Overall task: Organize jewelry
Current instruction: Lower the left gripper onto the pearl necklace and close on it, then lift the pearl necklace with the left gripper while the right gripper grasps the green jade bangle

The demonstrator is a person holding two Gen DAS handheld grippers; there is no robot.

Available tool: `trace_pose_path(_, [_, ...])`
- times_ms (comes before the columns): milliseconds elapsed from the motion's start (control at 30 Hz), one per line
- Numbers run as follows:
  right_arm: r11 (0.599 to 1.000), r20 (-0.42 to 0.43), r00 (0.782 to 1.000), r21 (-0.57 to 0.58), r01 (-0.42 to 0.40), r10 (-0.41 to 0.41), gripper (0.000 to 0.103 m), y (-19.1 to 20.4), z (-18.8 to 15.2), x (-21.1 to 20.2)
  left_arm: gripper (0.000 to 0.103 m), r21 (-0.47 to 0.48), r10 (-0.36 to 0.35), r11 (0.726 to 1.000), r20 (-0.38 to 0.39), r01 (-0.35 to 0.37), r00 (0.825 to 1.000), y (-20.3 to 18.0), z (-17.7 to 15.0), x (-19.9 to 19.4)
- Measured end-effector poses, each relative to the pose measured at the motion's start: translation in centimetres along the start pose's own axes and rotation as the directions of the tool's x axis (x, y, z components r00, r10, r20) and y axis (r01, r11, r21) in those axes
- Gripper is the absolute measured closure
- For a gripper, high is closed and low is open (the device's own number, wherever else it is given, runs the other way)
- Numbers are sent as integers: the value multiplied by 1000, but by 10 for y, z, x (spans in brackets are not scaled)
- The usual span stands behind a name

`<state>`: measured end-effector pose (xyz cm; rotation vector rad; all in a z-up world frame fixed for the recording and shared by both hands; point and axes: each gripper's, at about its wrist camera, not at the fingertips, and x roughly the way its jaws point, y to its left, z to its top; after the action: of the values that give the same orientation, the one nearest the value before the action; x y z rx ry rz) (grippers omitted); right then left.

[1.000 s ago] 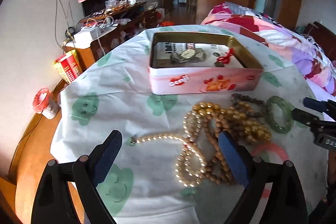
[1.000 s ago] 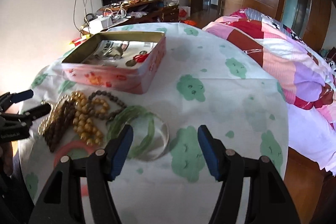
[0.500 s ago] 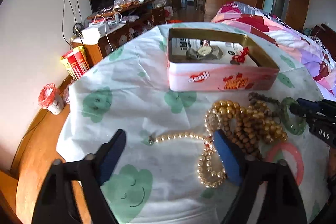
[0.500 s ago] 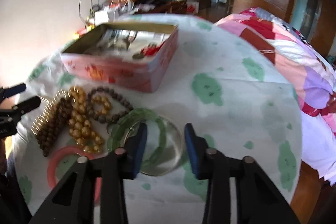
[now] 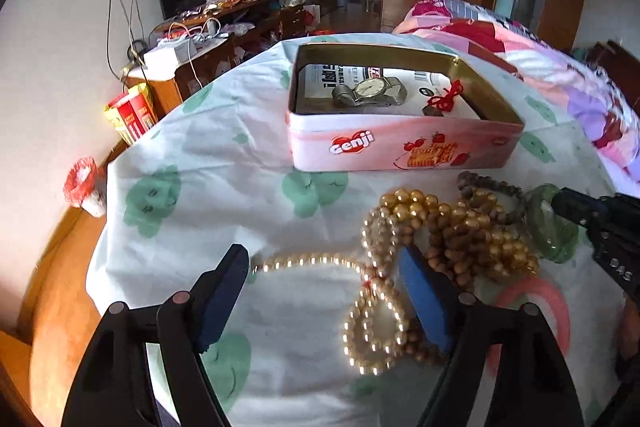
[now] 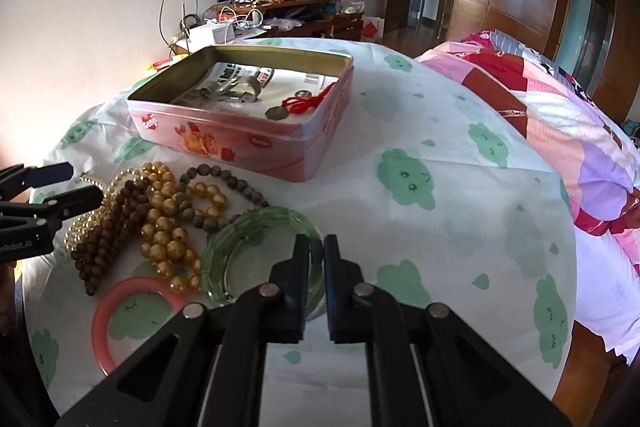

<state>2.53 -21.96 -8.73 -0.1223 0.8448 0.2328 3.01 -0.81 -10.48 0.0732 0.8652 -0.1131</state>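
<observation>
1. My right tool [image 6: 316, 267] is closing on the near rim of the green bangle [image 6: 256, 227], which sits between the jaws; I should let them seat squarely before lifting.
2. My left tool [image 5: 324, 291] is spread wide, tilted down over the pearl necklace [image 5: 372, 311].
3. The bead pile [image 6: 160, 219] lies left of the bangle, so I lift straight up.
4. The open tin [image 6: 248, 131] waits farther back on the worktop [image 6: 440, 227].

Glossy metal tin [image 6: 256, 143], translucent green glassy bangle [image 6: 244, 231], cloth tablecloth [image 6: 440, 211].
</observation>
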Motion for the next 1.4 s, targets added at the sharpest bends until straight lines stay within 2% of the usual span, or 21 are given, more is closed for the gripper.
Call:
trace_pose_path(33, [1000, -1, 1000, 0, 0, 0, 94, 0, 0, 0, 26, 15, 18, 1000, -11, -18, 1000, -2, 2, 7])
trace_pose_path(133, [1000, -2, 1000, 7, -5, 5, 94, -2, 0, 0, 43, 34, -18, 999, -20, 19, 1000, -6, 7, 12])
trace_pose_path(233, [1000, -4, 1000, 8, -4, 4, 94, -1, 0, 1, 76, 70, -72, 995, -28, 74, 997, -15, 12, 13])
trace_pose_path(267, [1000, -4, 1000, 6, -3, 3, 94, -1, -1, 1, 95, 66, -99, 993, -36, 101, 994, -16, 14, 13])
trace_pose_path(367, [1000, 4, 1000, 8, -3, 3, 94, -2, -1, -1, 97, 56, -130, 990, -35, 132, 991, -16, 13, 8])
trace_pose_path(500, [1000, 32, 999, 10, -7, 7, 94, -2, -1, -8, 97, 20, -160, 987, 17, 160, 987, -5, 15, -12])
trace_pose_path(800, [999, 111, 993, 17, -28, 26, 94, 1, 13, -36, 97, 24, -133, 991, 167, 131, 977, 4, 34, -56])
trace_pose_path(1033, [999, 159, 987, 19, -32, 28, 94, -1, 26, -49, 97, 35, -137, 991, 229, 133, 964, 2, 49, -71])
trace_pose_path(1400, [1000, 199, 980, 2, -31, 30, 94, -8, 54, -47, 97, 57, -145, 989, 293, 134, 945, 0, 80, -79])
